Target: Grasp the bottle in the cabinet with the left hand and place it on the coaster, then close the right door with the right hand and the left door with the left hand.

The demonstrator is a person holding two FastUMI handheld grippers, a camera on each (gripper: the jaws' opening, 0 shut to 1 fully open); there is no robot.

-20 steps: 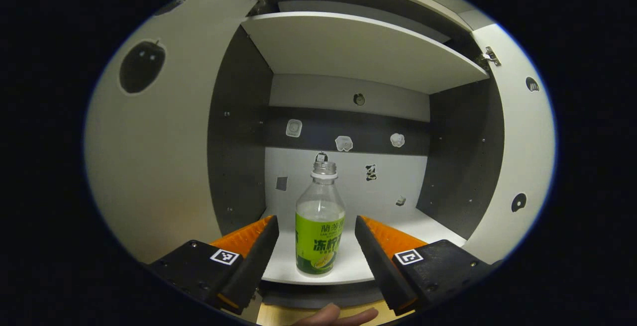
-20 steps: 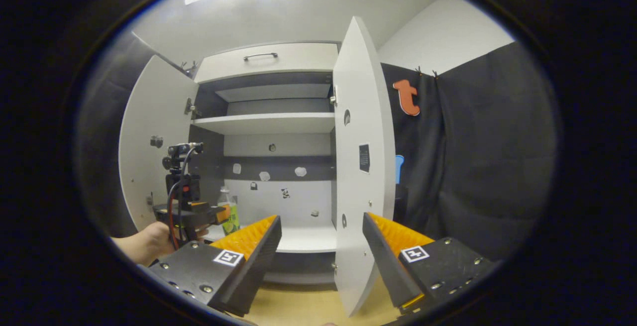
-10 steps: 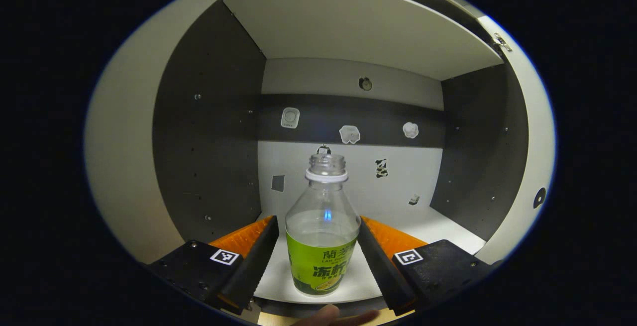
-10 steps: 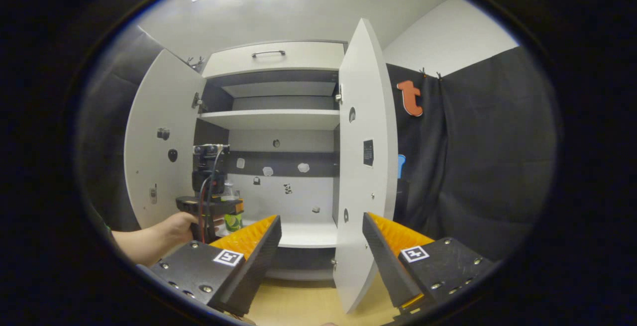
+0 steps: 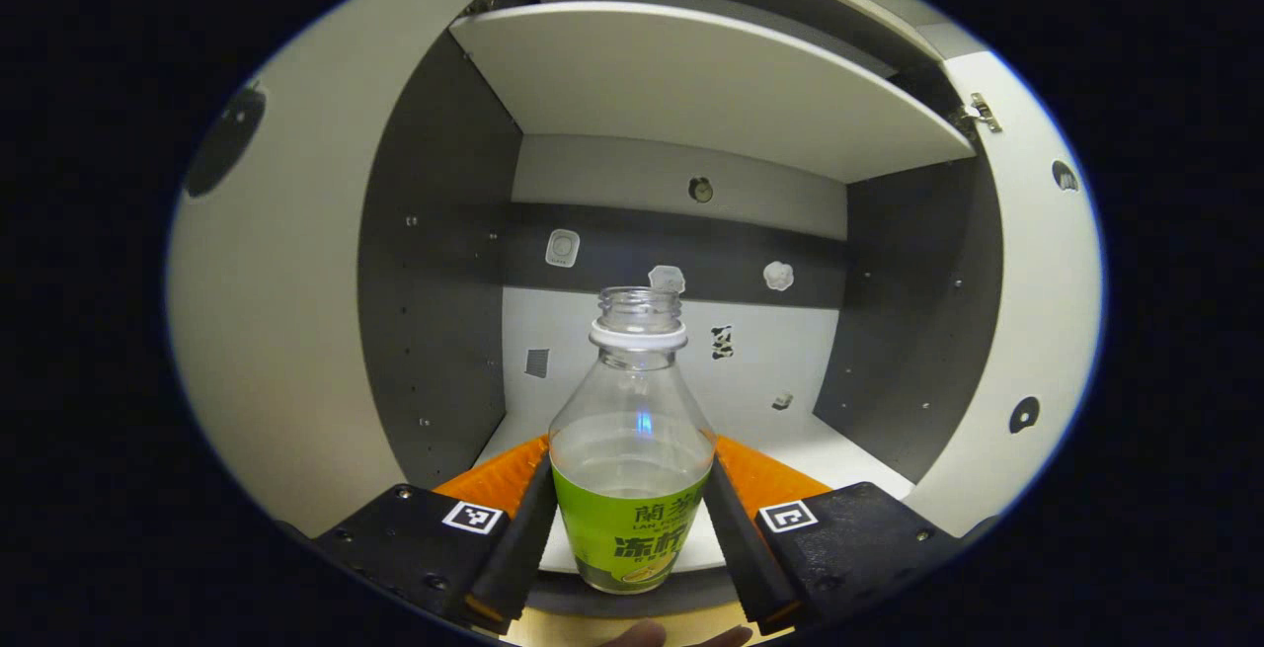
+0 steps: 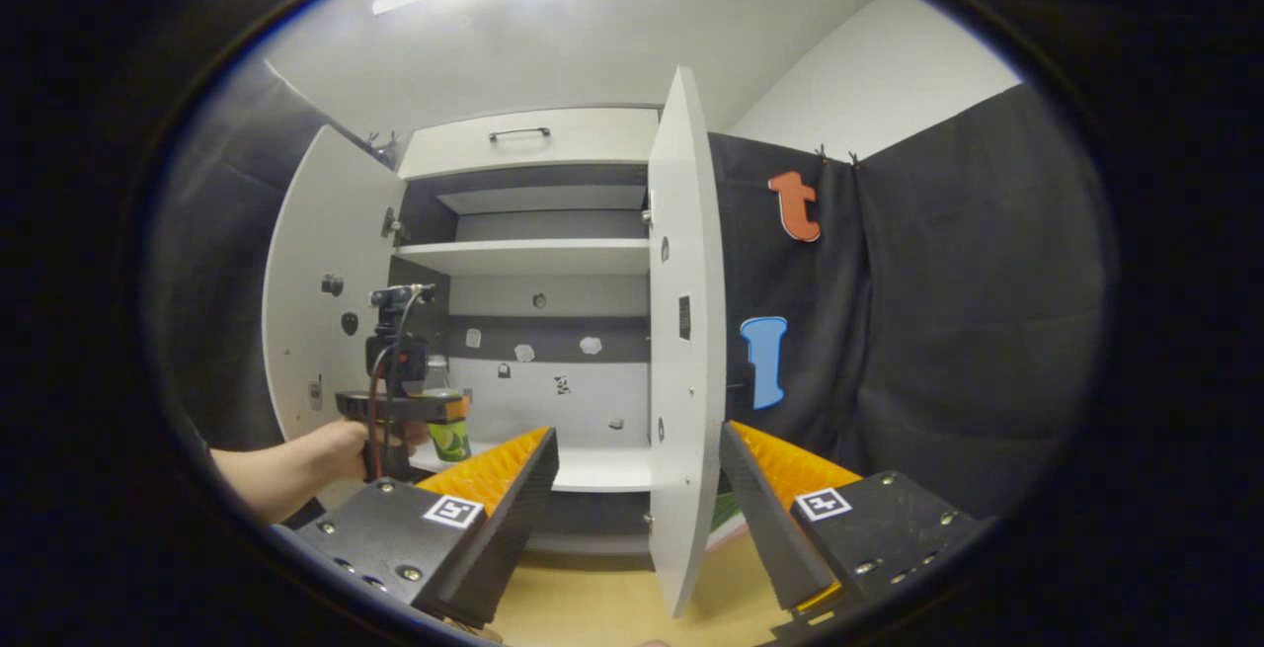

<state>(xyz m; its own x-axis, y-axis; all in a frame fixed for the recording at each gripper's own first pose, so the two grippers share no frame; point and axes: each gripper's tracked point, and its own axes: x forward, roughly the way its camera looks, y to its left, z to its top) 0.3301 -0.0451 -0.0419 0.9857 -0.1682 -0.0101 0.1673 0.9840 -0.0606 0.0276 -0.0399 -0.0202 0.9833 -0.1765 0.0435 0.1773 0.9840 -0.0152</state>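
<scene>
A clear uncapped bottle (image 5: 632, 489) with a green label and some liquid stands upright at the front edge of the cabinet's lower shelf (image 5: 839, 449). My left gripper (image 5: 629, 528) is shut on it, one finger pressing each side of the label. In the right gripper view the same bottle (image 6: 449, 438) sits in the left gripper (image 6: 400, 405), held by a hand (image 6: 336, 449) in front of the open left door (image 6: 316, 282). My right gripper (image 6: 637, 489) is open and holds nothing. It is low over the table, with the open right door (image 6: 681, 331) edge-on straight ahead.
Both white doors stand wide open, left (image 5: 286, 331) and right (image 5: 1037, 282). An upper shelf (image 5: 711, 84) spans the cabinet, with a drawer (image 6: 523, 138) above. The wooden table (image 6: 592, 607) lies below. Something flat and coloured (image 6: 728, 519) peeks past the right door's lower edge.
My left gripper moved in around the bottle and its fingers closed onto the label. The right gripper view swung, so the right door now appears more edge-on.
</scene>
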